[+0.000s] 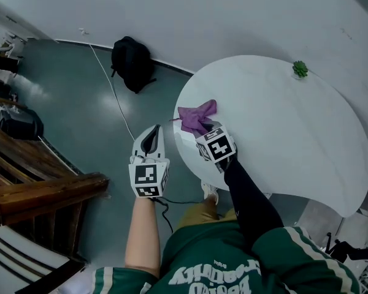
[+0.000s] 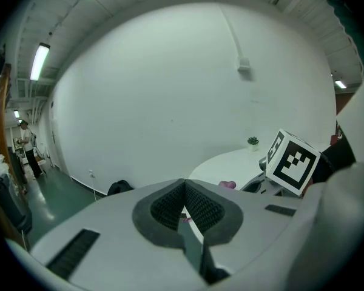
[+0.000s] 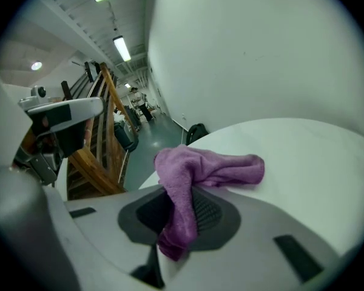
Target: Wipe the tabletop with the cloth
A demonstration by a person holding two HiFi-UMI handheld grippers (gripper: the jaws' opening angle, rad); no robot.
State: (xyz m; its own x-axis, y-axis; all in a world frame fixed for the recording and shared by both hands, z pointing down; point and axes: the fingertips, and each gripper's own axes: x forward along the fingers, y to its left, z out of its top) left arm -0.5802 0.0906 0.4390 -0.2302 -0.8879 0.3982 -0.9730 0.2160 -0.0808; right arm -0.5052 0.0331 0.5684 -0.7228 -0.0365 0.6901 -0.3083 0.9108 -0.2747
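Gripping the purple cloth (image 1: 197, 114) in our right claw (image 1: 199, 127), we are resting its free end on the round white surface (image 1: 282, 133), close to that surface's left edge. In the right gripper view the claw's pads are clamping a fold of the cloth (image 3: 200, 168). The fold is hanging down between them, and the rest is lying bunched on the surface just ahead. We are holding our left claw (image 1: 152, 133) off the surface, above the green floor and just beside the edge, with its jaws pressed together on nothing. A small green plant (image 1: 300, 69) is sitting at the far rim, well apart from the cloth. A black backpack (image 1: 132, 63) is lying on the floor against the wall.
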